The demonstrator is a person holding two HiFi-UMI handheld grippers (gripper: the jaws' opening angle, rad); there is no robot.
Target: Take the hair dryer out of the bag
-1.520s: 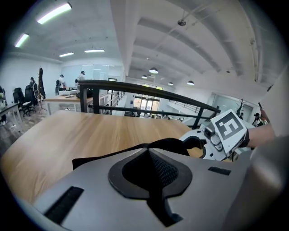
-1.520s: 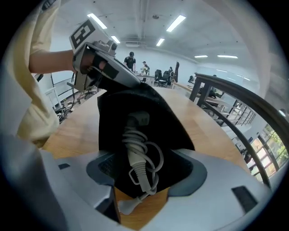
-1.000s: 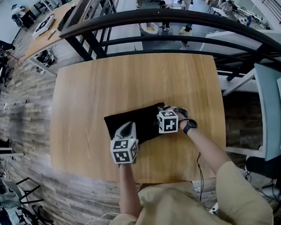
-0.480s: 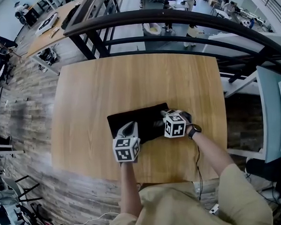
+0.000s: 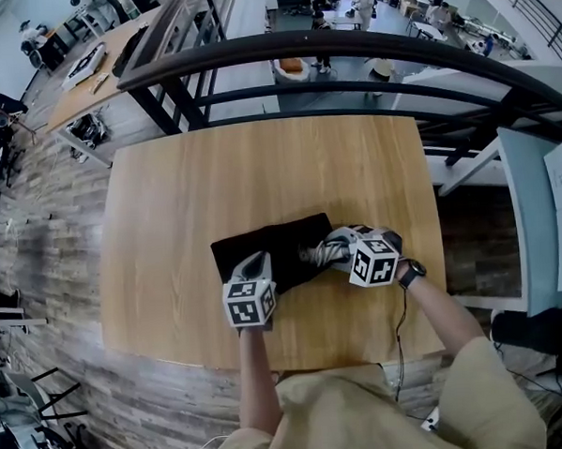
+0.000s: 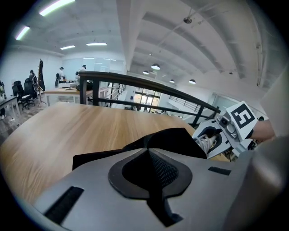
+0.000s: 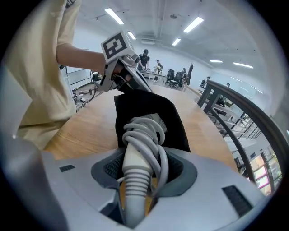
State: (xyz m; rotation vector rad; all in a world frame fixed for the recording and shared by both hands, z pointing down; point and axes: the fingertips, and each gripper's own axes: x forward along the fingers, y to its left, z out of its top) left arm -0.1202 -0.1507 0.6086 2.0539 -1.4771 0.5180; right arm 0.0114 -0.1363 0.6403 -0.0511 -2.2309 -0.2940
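Note:
A black fabric bag (image 5: 268, 250) lies on the wooden table (image 5: 260, 173), near its front edge. My left gripper (image 5: 254, 265) is shut on the bag's near edge; in the left gripper view the black cloth (image 6: 174, 140) rises from the closed left gripper (image 6: 151, 159). The white hair dryer (image 5: 323, 254), with its grey cord coiled round the handle, sticks out of the bag's right end. My right gripper (image 5: 335, 252) is shut on that handle and cord. In the right gripper view the hair dryer (image 7: 142, 140) fills the right gripper (image 7: 140, 176), with the bag (image 7: 146, 108) behind it.
A dark metal railing (image 5: 347, 46) curves round the table's far side, with a lower floor beyond it. The table's right edge (image 5: 431, 220) is close to my right hand. A cable (image 5: 398, 339) hangs by the front edge.
My right gripper has closed on the hair dryer and drawn it right and up, out of the bag's mouth. The left gripper has stayed on the bag.

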